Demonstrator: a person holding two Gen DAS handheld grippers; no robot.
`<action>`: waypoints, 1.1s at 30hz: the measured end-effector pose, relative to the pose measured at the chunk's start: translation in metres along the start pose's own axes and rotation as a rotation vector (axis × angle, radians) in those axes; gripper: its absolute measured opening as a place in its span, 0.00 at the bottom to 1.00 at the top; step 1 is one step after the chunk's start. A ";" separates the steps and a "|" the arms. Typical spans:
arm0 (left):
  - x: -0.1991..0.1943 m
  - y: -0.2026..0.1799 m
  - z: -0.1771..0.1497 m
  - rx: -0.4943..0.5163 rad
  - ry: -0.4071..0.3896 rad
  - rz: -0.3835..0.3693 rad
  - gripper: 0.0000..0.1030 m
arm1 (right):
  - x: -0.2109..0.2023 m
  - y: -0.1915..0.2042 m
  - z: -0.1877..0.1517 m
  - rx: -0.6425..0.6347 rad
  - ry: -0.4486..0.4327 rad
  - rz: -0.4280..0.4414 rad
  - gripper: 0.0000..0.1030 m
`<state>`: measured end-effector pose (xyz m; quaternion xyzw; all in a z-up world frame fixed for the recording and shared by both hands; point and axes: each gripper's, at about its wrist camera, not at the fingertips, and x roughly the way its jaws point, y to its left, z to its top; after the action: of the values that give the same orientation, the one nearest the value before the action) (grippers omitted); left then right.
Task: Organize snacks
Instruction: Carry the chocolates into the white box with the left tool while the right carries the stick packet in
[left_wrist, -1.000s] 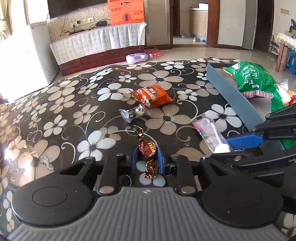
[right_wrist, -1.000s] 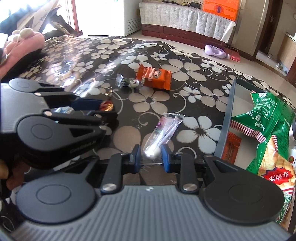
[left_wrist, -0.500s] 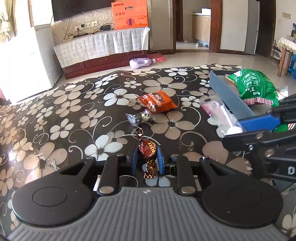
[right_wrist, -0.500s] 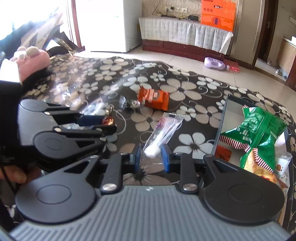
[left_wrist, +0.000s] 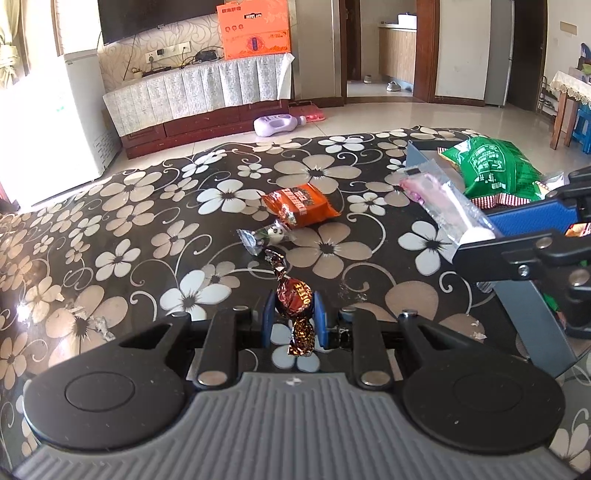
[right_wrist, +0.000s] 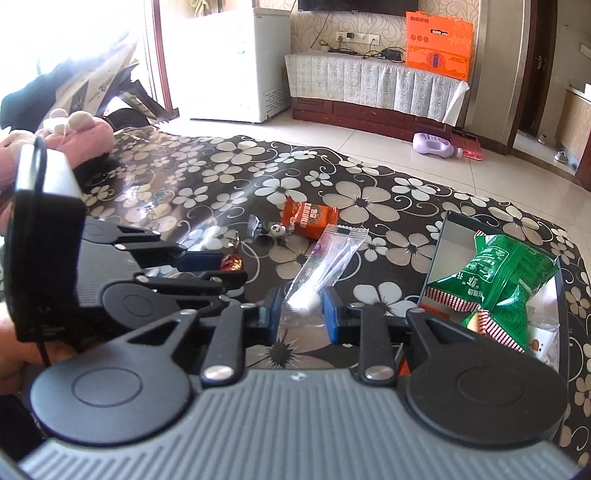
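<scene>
My left gripper (left_wrist: 294, 314) is shut on a brown foil toffee (left_wrist: 293, 297) and holds it above the flowered table. My right gripper (right_wrist: 300, 308) is shut on a clear packet with a white and pink sweet (right_wrist: 325, 264), also lifted; the packet shows in the left wrist view (left_wrist: 443, 201). An orange snack pack (left_wrist: 301, 205) and a small panda candy (left_wrist: 267, 236) lie on the table ahead. The grey box (right_wrist: 434, 254) at the right holds a green bag (right_wrist: 506, 271) and other snacks.
The table carries a black cloth with white flowers (left_wrist: 147, 229). A pink plush toy (right_wrist: 70, 136) lies at its far left edge. On the floor beyond lie a purple bottle (left_wrist: 277, 123) and a low cabinet (left_wrist: 207, 110).
Both grippers have risen from the table with their sweets. The right gripper with the clear packet has moved up and toward the grey box.
</scene>
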<state>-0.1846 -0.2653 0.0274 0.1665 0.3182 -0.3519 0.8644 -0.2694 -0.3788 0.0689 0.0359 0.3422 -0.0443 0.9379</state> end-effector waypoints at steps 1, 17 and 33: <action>0.000 -0.001 0.000 -0.005 0.006 -0.003 0.26 | -0.002 -0.001 0.000 -0.001 0.001 0.004 0.27; -0.024 -0.044 0.016 0.010 0.002 -0.098 0.26 | -0.044 -0.032 -0.004 0.020 -0.035 0.016 0.27; -0.029 -0.097 0.026 0.068 -0.009 -0.182 0.26 | -0.068 -0.063 -0.012 0.047 -0.059 -0.018 0.27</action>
<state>-0.2584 -0.3312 0.0597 0.1646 0.3161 -0.4404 0.8240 -0.3356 -0.4361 0.1018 0.0533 0.3135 -0.0616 0.9461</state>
